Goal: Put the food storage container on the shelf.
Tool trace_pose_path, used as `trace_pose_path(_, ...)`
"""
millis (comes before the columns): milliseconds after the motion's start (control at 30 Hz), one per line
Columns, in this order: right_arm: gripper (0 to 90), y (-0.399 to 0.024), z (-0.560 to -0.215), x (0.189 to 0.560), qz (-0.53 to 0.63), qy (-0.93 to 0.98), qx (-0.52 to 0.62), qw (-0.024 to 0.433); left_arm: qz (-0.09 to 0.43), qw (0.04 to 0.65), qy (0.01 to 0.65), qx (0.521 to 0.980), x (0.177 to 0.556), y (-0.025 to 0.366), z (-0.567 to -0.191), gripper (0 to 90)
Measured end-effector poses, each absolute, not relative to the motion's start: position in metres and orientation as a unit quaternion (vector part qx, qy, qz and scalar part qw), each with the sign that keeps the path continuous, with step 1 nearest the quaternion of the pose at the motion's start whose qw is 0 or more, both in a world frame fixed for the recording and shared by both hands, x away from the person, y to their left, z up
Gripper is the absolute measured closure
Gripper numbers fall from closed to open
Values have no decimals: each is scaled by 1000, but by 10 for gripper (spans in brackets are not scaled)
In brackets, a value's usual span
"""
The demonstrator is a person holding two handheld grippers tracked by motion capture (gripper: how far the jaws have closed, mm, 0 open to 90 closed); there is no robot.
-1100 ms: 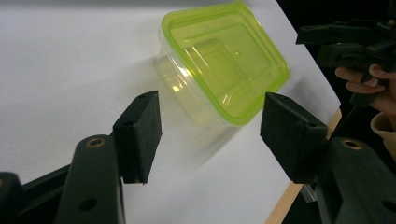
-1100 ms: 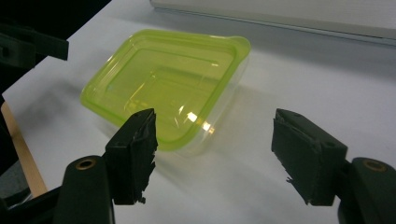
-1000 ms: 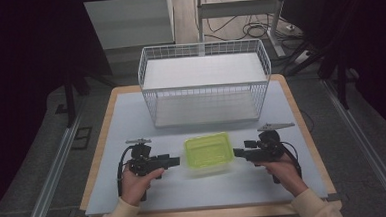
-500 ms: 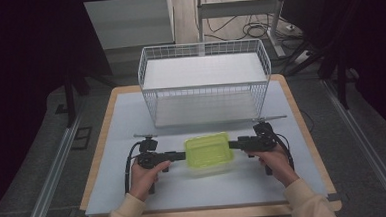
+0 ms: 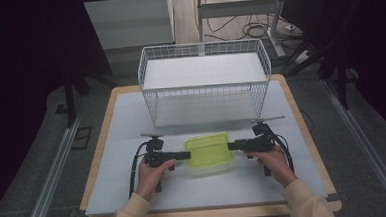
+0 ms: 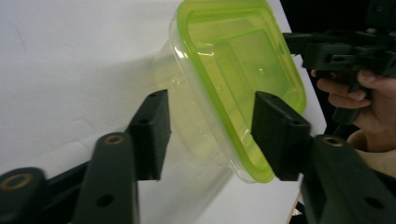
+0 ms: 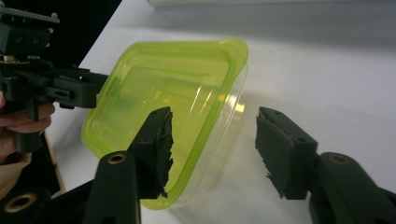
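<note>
A clear plastic container with a lime-green lid point(image 5: 209, 151) lies on the white table cover near the front. My left gripper point(image 5: 187, 155) reaches its left end, and my right gripper point(image 5: 229, 146) reaches its right end. In the left gripper view the container's end point(image 6: 224, 93) sits between the jaws of the left gripper point(image 6: 210, 135), which have just been closing. The right gripper point(image 7: 212, 149) straddles the other end of the container point(image 7: 173, 102). Its jaws have just been closing too, with a gap still showing at one pad point(image 7: 280, 149).
A white wire basket point(image 5: 204, 83) stands behind the container at the table's back middle. The white cover point(image 5: 122, 142) spreads over a wooden table top point(image 5: 206, 215). Cables trail from both grippers toward the person's hands.
Both hands have moved inward and a little down, bringing each gripper's jaws from beside the container to around its ends. The jaws have narrowed. The container has not moved.
</note>
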State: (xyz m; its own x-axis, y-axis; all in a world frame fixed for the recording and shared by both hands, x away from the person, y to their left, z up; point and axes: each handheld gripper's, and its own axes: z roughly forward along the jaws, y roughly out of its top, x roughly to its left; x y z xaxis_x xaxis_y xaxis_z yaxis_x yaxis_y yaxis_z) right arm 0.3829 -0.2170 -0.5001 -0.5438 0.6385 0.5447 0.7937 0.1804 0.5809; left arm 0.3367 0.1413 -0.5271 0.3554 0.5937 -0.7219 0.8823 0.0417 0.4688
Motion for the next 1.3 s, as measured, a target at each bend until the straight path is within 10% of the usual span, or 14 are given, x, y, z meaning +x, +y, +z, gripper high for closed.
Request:
trace_pose_path(600, 790, -215, -504, 380, -431, -754, -475, 141, -175, 495, 532, 664, 331, 143, -523, 809)
trace_pose_path(1300, 801, -215, -480, 367, -463, -752, -454, 119, -158, 519, 510, 668, 321, 148, -503, 826)
